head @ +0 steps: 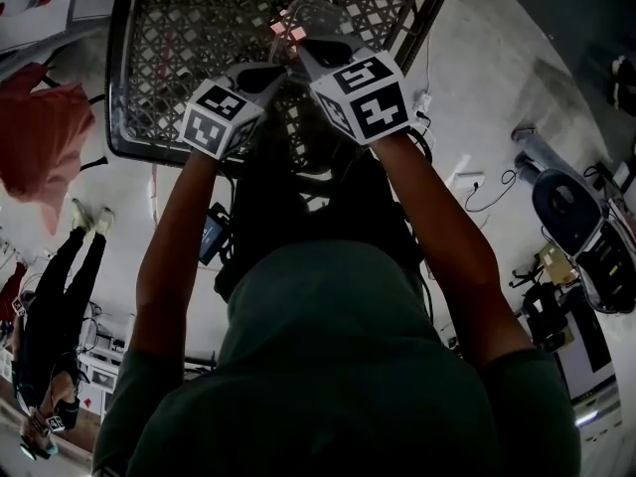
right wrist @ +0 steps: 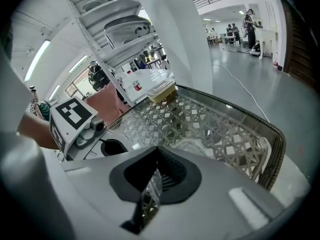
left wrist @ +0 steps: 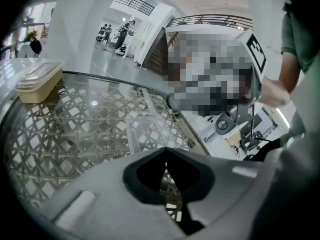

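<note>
I hold both grippers close together over a glass-topped table (head: 121, 87) with a woven lattice base. A clear plastic bag (head: 298, 20) with a small red mark hangs between the gripper tips. My right gripper (head: 310, 50) is shut on crinkled clear film (right wrist: 150, 181), and more of the bag (right wrist: 196, 146) shows ahead of its jaws. My left gripper (head: 270, 70) is also shut, its pads meeting in a thin line (left wrist: 165, 156). The transparent bag (left wrist: 145, 129) stretches out in front of it, and the film in that grip is hard to make out.
A beige lidded box (left wrist: 39, 81) sits at the table's far edge, also visible from the right gripper (right wrist: 161, 90). A red cloth (head: 40, 137) lies left of the table. A person in black (head: 55, 306) stands at left, and a chair (head: 576, 217) with cables is at right.
</note>
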A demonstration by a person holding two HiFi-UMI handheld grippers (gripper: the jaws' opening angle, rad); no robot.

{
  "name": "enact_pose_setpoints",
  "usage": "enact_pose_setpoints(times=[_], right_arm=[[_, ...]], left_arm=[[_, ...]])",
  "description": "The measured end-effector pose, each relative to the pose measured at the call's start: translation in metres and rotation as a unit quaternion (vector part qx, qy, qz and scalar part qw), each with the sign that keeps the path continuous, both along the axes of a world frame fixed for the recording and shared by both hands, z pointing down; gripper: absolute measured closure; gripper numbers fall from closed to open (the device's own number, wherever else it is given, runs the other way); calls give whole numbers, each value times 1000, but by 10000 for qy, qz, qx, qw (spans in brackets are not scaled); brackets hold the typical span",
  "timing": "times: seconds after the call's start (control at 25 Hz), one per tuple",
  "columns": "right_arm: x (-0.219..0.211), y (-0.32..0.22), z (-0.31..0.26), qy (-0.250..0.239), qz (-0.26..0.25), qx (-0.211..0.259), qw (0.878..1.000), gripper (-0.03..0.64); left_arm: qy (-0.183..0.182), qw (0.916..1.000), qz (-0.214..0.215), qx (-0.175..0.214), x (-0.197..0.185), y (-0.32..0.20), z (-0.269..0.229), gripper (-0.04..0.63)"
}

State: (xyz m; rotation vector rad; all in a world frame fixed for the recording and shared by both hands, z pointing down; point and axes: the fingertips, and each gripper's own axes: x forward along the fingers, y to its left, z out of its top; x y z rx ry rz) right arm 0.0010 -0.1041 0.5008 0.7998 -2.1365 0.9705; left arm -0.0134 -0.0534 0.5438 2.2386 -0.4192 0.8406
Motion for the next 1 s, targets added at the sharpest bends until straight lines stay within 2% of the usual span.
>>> enact_pose_setpoints(times=[0.4,1.0], right_arm=[[17,-19,17,121,175,-75,9997,609],[21,-18,46,274,199,-124,9993,609]], left_arm=[[-12,9999,-114,-85,-3,-17,10,594],[-65,9994,-184,-277,-4,-10,25,592]])
